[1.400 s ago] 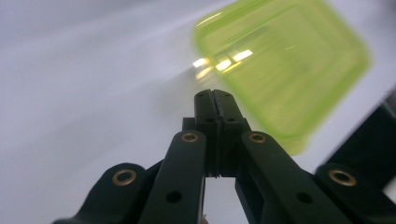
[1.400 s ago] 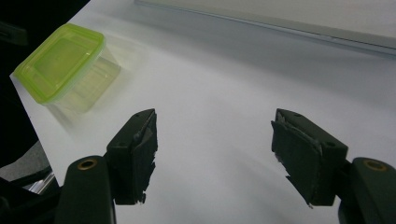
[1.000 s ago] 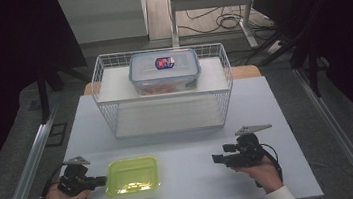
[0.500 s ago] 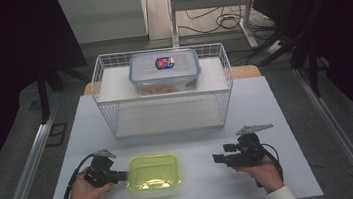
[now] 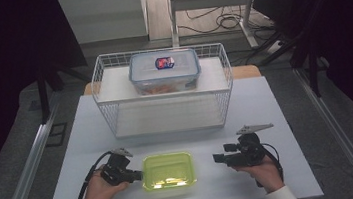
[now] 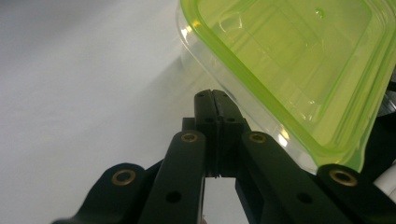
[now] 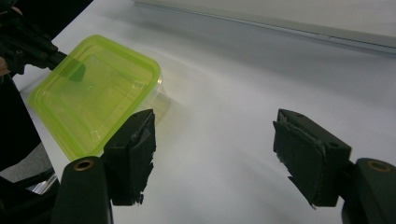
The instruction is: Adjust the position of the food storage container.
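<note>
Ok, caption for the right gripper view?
Open right hand-held gripper faces the green-lidded container, left hand-held gripper at its far edge.

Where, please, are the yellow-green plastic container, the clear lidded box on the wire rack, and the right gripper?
Yellow-green plastic container [image 5: 168,171]: high view, middle of its lid.
Clear lidded box [image 5: 164,70]: high view, centre of its lid.
Right gripper [image 7: 212,156]: right gripper view, midway between its open jaws.

Left gripper [image 5: 135,175]: jaws pressed together, nothing between them, pointing level toward the right.
Right gripper [image 5: 217,158]: jaws wide apart, empty, pointing level toward the left.
Hands: both low, resting near the table's front edge.
</note>
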Available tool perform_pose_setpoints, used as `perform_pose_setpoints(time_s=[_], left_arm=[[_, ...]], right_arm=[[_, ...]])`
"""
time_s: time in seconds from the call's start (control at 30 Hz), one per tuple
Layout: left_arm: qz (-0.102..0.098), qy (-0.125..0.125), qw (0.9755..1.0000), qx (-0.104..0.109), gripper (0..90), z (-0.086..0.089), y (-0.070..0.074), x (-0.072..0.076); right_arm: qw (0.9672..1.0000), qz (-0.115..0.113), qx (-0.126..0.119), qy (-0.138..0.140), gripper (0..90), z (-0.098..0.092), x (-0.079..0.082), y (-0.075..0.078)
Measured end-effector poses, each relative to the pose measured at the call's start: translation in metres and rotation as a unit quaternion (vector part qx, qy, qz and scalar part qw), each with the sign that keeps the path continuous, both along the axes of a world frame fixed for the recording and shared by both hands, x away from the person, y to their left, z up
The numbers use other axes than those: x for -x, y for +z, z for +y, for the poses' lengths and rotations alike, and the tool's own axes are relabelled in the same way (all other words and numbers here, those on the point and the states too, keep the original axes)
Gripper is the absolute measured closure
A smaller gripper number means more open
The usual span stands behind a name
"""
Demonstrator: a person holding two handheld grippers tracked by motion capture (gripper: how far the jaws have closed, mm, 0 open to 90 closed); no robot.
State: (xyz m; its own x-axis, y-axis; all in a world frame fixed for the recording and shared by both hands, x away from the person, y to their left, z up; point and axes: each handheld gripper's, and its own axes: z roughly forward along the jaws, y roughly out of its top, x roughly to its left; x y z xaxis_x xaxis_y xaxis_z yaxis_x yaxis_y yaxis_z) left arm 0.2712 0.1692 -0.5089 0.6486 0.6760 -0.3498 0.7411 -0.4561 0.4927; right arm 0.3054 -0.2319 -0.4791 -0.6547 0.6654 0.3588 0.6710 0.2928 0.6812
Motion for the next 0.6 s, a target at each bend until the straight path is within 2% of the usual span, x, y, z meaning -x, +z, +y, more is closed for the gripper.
perform_pose_setpoints(time_s=[0.23, 0.3, 0.37, 0.43, 0.5, 0.6], left_arm=[[-0.003, -0.012, 0.9999, 0.0, 90.0, -0.009, -0.002, 0.003], [-0.008, -0.007, 0.9999, -0.004, 89.7, -0.007, -0.001, 0.003], [-0.018, 0.012, 0.9998, -0.003, 86.5, 0.001, 0.001, 0.003], [-0.039, 0.042, 0.9984, 0.003, 78.3, 0.012, 0.004, 0.004], [-0.044, 0.059, 0.9973, 0.005, 67.1, 0.019, 0.008, 0.007], [-0.049, 0.076, 0.9958, 0.009, 44.7, 0.027, 0.015, 0.012]], right_arm=[[1.0, 0.0, -0.002, -0.001, 29.2, 0.0, 0.001, 0.001], [1.0, -0.002, -0.003, -0.001, 29.2, 0.0, 0.001, 0.001], [1.0, -0.002, -0.004, -0.002, 29.2, -0.001, 0.001, 0.002], [1.0, -0.001, -0.005, 0.006, 29.2, 0.0, 0.002, 0.003], [0.9999, -0.006, -0.001, 0.011, 29.2, 0.002, 0.003, 0.004], [0.9999, -0.002, -0.001, 0.017, 28.3, 0.005, 0.004, 0.004]])
